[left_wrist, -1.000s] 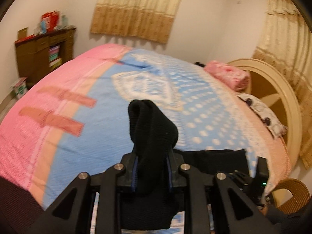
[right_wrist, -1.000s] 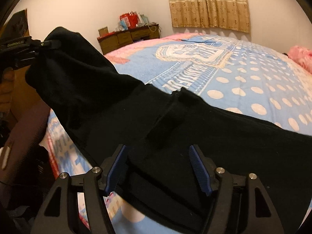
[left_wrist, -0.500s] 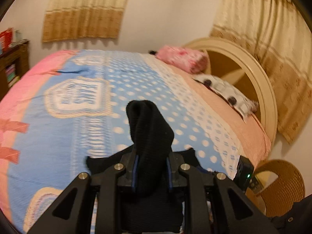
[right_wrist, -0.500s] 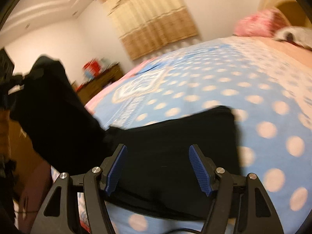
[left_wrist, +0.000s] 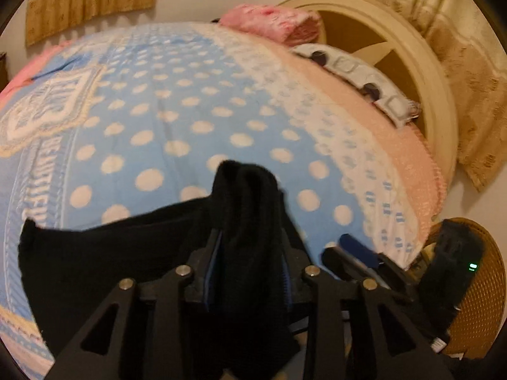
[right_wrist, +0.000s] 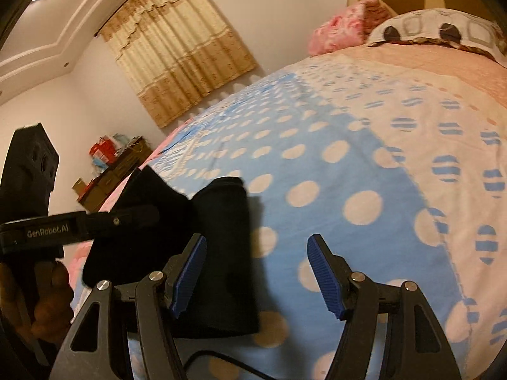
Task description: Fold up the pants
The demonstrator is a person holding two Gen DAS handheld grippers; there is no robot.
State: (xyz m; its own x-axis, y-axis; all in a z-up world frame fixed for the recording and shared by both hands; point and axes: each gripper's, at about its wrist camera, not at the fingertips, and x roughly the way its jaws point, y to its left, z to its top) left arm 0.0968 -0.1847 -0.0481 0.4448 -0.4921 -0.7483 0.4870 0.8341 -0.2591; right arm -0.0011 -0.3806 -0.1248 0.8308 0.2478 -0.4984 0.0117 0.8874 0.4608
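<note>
Black pants (left_wrist: 104,253) lie folded on the blue polka-dot bedspread (left_wrist: 190,110) near its front edge. My left gripper (left_wrist: 248,253) is shut on a bunched end of the pants, which sticks up between the jaws. In the right wrist view the pants (right_wrist: 221,253) lie to the left, and the left gripper (right_wrist: 133,218) holds their end above them. My right gripper (right_wrist: 256,272) is open and empty, just right of the folded pants, low over the bedspread (right_wrist: 364,174). It also shows in the left wrist view (left_wrist: 358,250).
A pink pillow (left_wrist: 269,22) and a patterned pillow (left_wrist: 364,76) lie by the round headboard (left_wrist: 412,50). A wicker chair (left_wrist: 475,285) stands beside the bed. A wooden cabinet (right_wrist: 111,174) stands by the far wall, under curtains (right_wrist: 180,50).
My left gripper swung right with the pants end, laying it over the rest of the pants. My right gripper, open throughout, moved right off the fabric and now hovers over bare bedspread.
</note>
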